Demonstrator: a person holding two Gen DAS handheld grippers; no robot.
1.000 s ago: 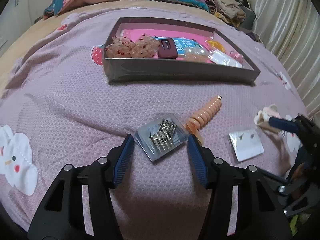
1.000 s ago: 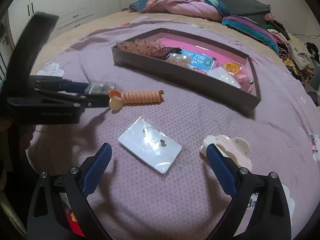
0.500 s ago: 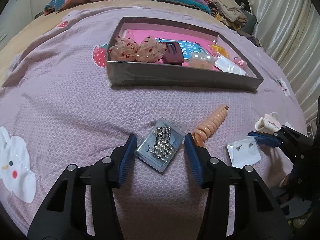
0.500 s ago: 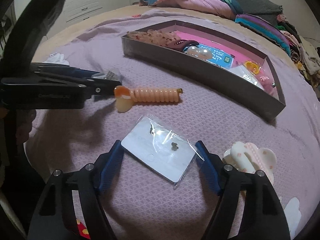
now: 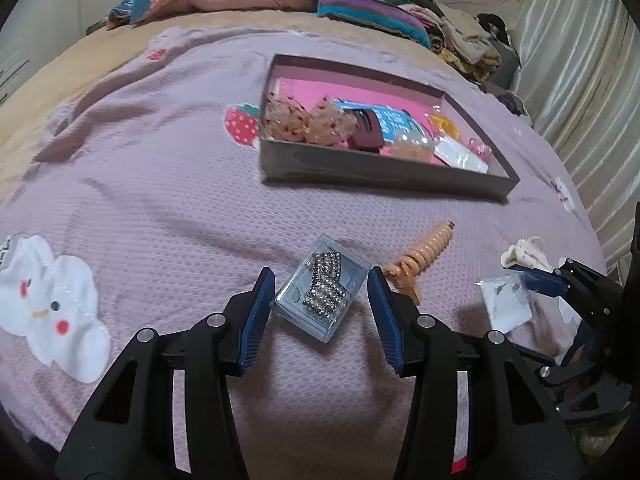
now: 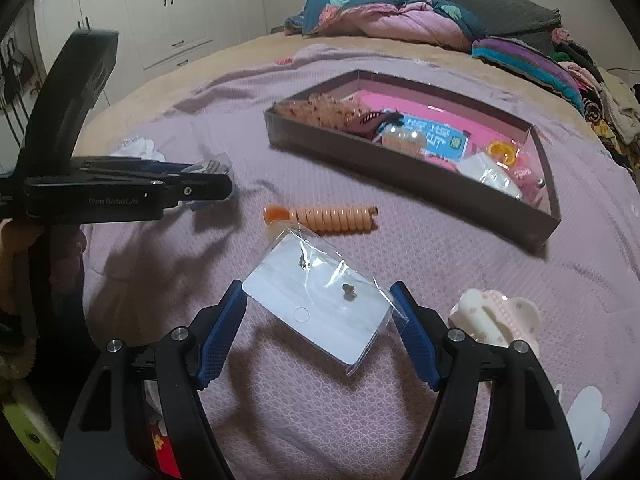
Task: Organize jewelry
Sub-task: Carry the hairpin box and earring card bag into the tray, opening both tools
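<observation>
A clear plastic box of rhinestone jewelry [image 5: 320, 300] sits clamped between the blue pads of my left gripper [image 5: 320, 280], slightly above the purple blanket. My right gripper [image 6: 317, 287] is shut on a white earring card in a clear sleeve [image 6: 320, 312], which hangs over its own shadow. An orange spiral hair piece [image 6: 332, 218] lies on the blanket between both grippers. Right of my right gripper lies a cream hair claw [image 6: 494, 316]. Farther back stands the brown tray [image 5: 380, 168] with a pink floor, holding several hair accessories.
Folded quilts and a clothes pile [image 5: 400, 20] line the bed's far side. A curtain [image 5: 580, 80] hangs at the right. White wardrobes [image 6: 160, 12] stand beyond the bed. A white cloud patch [image 5: 52, 304] is sewn on the blanket at the left.
Both pairs of jaws closed in: the left on the clear box, the right on the earring card. Both items have come up a little off the blanket.
</observation>
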